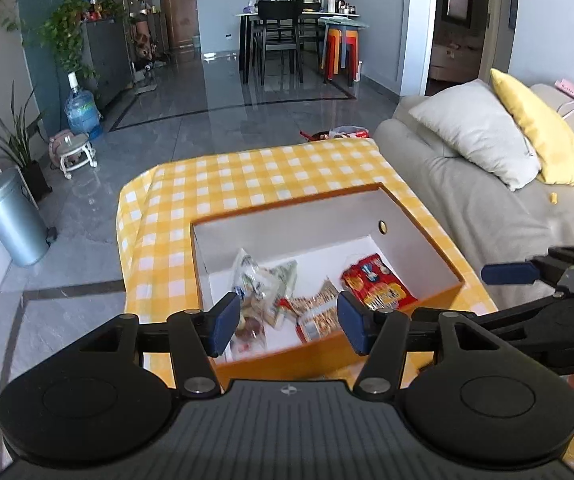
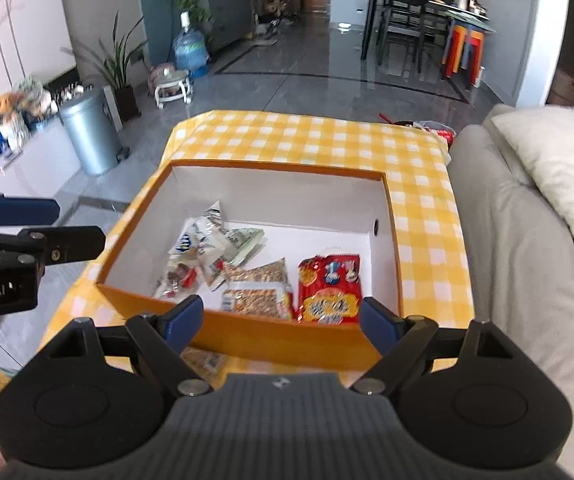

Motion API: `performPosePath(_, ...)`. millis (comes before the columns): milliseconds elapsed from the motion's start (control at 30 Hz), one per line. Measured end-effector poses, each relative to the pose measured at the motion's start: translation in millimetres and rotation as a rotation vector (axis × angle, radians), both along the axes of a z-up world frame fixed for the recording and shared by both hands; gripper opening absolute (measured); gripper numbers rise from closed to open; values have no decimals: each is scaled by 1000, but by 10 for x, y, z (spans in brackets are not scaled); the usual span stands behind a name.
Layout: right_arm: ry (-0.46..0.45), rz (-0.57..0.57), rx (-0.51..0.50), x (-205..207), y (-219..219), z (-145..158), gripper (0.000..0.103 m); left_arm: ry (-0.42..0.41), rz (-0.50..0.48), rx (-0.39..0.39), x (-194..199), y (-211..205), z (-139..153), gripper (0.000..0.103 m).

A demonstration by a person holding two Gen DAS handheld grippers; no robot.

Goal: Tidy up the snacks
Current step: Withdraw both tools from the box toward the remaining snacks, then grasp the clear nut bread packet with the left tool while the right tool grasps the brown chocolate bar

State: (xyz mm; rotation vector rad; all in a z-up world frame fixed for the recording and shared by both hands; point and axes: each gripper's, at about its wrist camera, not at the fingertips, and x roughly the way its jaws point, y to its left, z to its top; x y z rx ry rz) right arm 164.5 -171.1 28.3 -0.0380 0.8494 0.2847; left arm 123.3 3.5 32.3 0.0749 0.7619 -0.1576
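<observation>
An orange box with a white inside [image 1: 287,205] [image 2: 279,166] stands on the yellow checked table [image 1: 247,176] [image 2: 307,132]. In it lie a red snack packet [image 1: 379,285] [image 2: 329,290], clear crinkly bags [image 1: 255,284] [image 2: 203,240] and two nut packets [image 1: 319,312] [image 2: 257,290]. My left gripper [image 1: 289,320] hovers open above the box's near wall, nothing between its fingers. My right gripper [image 2: 283,322] hangs open over the same near wall, also holding nothing. One more packet [image 2: 203,362] lies on the cloth outside the box, under the right gripper.
A grey sofa [image 1: 467,200] [image 2: 527,260] with a pale cushion and a yellow one runs along the table's right side. A metal bin [image 1: 13,220] [image 2: 89,136] stands on the floor to the left. A bag of packets [image 1: 343,133] sits beyond the far edge.
</observation>
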Motion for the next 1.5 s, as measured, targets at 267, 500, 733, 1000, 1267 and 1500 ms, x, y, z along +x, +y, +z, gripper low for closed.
performPosePath(267,99,-66,85,-451,-70,-182,84,109,27,-85,-354,136,-236,66)
performPosePath(500,163,-111,85,-663,-149,-466,84,205,76,-167,-472,266,-537,66)
performPosePath(733,208,-155,76,-759,-305,-774,85,281,120,-179,-513,344,-769,66)
performPosePath(1000,270,-218,103,-725,-502,-1078,88,341,153,-169,-483,379,-946,66)
performPosePath(1267,249,-187,14,-638,-608,-1184,78,338,107,-153,-392,283,-1021,71)
performPosePath(1500,237,-106,14,-511,-533,-1275,68,277,45,-153,-259,85,-1091,73)
